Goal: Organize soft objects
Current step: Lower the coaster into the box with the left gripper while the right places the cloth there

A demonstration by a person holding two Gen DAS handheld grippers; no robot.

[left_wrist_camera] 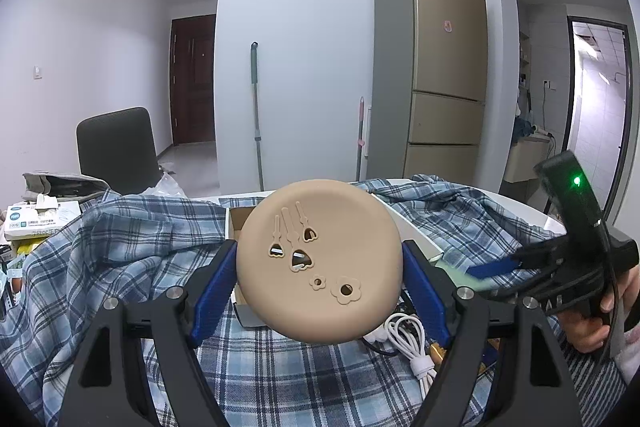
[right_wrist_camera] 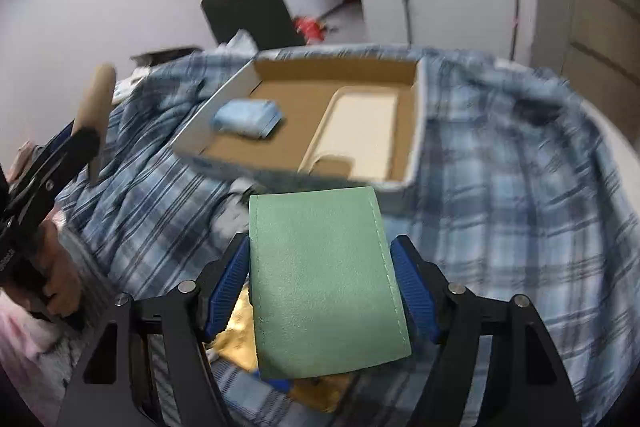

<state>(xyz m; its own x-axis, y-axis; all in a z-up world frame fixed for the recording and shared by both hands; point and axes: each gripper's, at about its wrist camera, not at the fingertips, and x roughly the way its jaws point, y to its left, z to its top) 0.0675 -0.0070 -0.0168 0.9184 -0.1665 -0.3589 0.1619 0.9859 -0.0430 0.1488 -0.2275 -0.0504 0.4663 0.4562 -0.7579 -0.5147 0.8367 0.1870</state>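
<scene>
I note the blue plaid cloth (right_wrist_camera: 500, 187) covering the table. On it sits an open cardboard box (right_wrist_camera: 416, 131) holding a cream phone case (right_wrist_camera: 360, 123) and a pale blue folded packet (right_wrist_camera: 246, 117). My left gripper (left_wrist_camera: 320, 267) clamps a round tan silicone pad (left_wrist_camera: 320, 263) upright. My right gripper (right_wrist_camera: 324, 279) grips a flat green pouch (right_wrist_camera: 326, 283) just before the box.

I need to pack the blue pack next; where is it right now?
In the right wrist view the blue pack lies inside the cardboard box, in its left half, beside the cream tray.
</scene>
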